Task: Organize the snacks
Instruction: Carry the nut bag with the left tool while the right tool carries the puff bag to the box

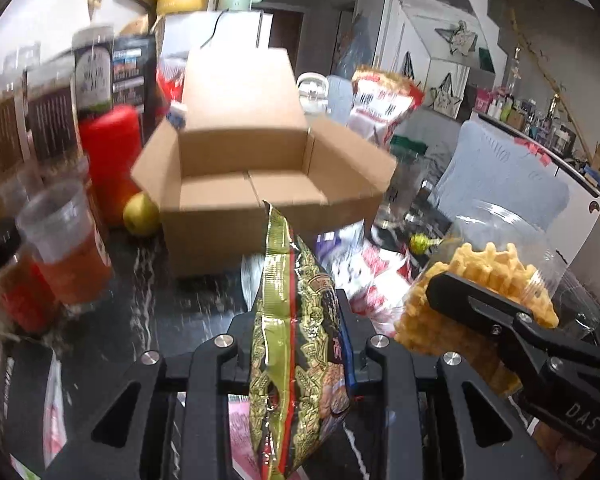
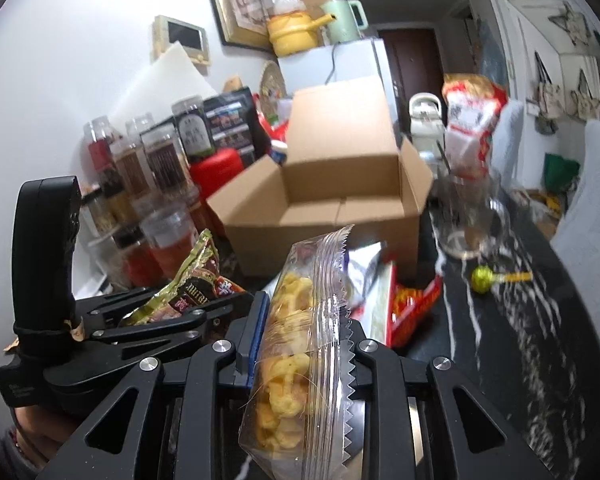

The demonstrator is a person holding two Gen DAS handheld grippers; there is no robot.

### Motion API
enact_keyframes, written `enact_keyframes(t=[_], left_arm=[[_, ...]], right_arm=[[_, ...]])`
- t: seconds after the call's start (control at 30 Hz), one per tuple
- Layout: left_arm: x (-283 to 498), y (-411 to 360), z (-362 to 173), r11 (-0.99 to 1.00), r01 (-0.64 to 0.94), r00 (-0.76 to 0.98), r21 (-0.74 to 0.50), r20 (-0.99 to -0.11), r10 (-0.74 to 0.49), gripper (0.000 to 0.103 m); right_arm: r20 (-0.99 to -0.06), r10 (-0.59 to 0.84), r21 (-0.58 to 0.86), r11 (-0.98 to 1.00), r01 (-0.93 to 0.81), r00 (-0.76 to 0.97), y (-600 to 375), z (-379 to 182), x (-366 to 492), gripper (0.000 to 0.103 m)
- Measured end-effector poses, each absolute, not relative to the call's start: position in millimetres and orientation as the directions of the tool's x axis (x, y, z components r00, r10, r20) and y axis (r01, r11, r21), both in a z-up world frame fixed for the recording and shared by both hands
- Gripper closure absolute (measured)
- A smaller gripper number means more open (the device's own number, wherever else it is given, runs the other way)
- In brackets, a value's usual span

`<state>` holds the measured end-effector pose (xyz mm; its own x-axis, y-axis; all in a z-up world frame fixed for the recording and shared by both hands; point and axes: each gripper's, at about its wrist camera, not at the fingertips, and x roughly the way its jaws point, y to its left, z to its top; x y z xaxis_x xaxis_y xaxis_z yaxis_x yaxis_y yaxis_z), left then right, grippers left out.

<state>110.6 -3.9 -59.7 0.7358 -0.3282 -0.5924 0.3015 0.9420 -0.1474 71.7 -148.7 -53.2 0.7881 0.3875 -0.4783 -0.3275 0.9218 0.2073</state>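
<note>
Left wrist | jaws clamp gold snack bag (image 1: 296, 344), clear snack bag (image 2: 296, 360) | open box (image 1: 244, 196) ahead | cup (image 1: 66, 240) left

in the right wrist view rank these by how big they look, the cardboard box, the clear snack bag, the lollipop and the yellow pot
1. cardboard box and clear snack bag: alike, the bag being nearest the camera
2. yellow pot
3. lollipop

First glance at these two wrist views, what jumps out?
Each pair of tongs is shut on a snack bag: the left tongs pinch a gold-and-black foil packet, and the right tongs pinch a clear bag of yellow puffs. Straight ahead of both, an open, empty cardboard box sits on the dark marbled table, with jars and bottles crowding its left side.
</note>
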Motion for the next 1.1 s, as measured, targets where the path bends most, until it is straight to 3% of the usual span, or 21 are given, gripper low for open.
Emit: enact_keyframes(t=[0.37, 0.73, 1.1], left_arm=[[132.9, -6.1, 0.2, 0.946, 0.313, 0.822, -0.086, -0.475, -0.315, 0.074], [173.4, -12.4, 38.6, 0.954, 0.296, 0.867, -0.043, -0.407, -0.287, 0.074], [242.3, -14.9, 29.3, 0.962, 0.269, 0.857, -0.04, -0.445, -0.258, 0.074]], right_arm=[[-0.398, 0.38, 0.116, 0.924, -0.366, 0.835, -143.7, 7.4, 98.5, 0.077], [-0.373, 0.407, 0.115, 0.912, -0.393, 0.834, -154.6, 43.4, 153.4, 0.077], [-0.357, 0.414, 0.109, 0.909, -0.402, 0.837, -154.7, 44.4, 218.6, 0.077]])
